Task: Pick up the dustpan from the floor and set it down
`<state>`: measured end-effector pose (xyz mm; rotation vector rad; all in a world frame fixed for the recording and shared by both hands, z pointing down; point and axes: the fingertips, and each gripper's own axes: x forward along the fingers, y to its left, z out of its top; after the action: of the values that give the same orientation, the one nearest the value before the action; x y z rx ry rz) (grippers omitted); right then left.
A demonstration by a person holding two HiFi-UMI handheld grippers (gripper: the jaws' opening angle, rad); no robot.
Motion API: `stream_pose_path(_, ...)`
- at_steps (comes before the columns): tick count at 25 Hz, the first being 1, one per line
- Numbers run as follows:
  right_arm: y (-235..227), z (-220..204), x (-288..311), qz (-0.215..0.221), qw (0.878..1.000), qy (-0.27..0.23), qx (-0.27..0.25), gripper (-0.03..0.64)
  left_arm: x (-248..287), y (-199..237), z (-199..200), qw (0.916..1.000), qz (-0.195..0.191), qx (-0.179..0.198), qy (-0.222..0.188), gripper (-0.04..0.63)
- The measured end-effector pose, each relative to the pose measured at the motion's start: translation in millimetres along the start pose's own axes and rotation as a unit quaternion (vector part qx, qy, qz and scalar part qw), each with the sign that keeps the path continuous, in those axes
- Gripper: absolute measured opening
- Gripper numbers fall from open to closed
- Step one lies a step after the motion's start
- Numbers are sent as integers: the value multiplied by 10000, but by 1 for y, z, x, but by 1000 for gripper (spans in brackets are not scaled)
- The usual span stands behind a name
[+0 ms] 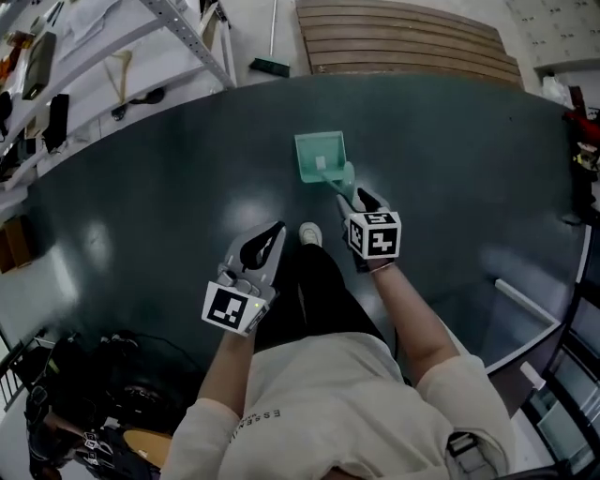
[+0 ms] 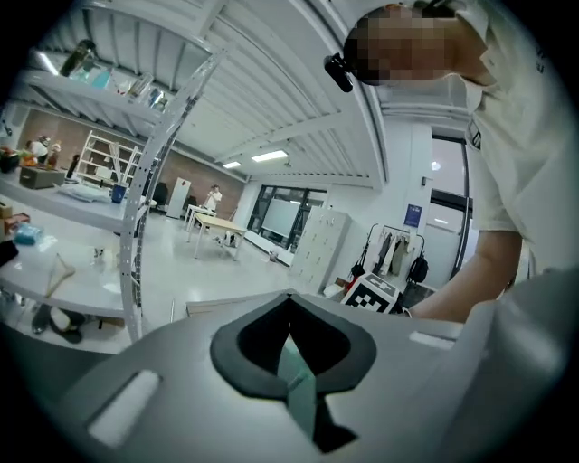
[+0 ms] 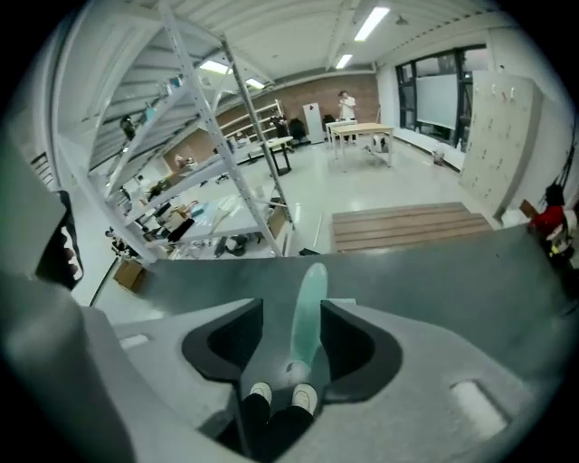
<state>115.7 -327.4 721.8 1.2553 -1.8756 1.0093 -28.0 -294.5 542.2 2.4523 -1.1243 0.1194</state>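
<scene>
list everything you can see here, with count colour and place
dustpan: 1, green, on the dark floor, handle between the right gripper's fingers
floor: 1, dark grey-green, underfoot
slatted platform: 1, brown wood, beyond the floor
shelving rack: 1, white, upper left
broom: 1, dark head, beside the platform
shoes: 2, white, near the handle's end
left gripper: 1, grey, fingers together, unidentified green sliver in their gap
right gripper: 1, grey, fingers apart around the handle
</scene>
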Motion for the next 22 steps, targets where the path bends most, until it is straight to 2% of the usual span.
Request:
stream_pose_path(2, -16, -4, 25, -213, 9996, 167, 99, 181, 14, 15, -14, 9999, -3, -94, 118, 17)
stream_pose_path(4, -25, -8, 47, -293, 9990, 316, 125, 181, 23, 27, -17, 9997, -50, -247, 12, 17)
stream_pose_path(8, -25, -20, 76, -207, 9979, 561, 231, 178, 26, 37, -31, 9993, -43, -378, 41, 17)
stream_pose_path(11, -19, -27, 86, 37, 9976, 681, 75, 71, 28, 33, -47, 9985, -2, -534, 140, 17)
stream_pose_path(13, -16, -21, 86, 118, 9976, 673, -106, 67, 28, 31, -50, 9984, 4, -549, 154, 17)
stream_pose_path(17, -11, 15, 61, 76, 9982, 490, -328, 51, 16, 34, -30, 9991, -4, -433, -19, 17)
stream_pose_path(22, -1, 39, -20, 282, 9987, 277, -312, 49, -6, 12, 13, 9993, 66, -231, -294, 17)
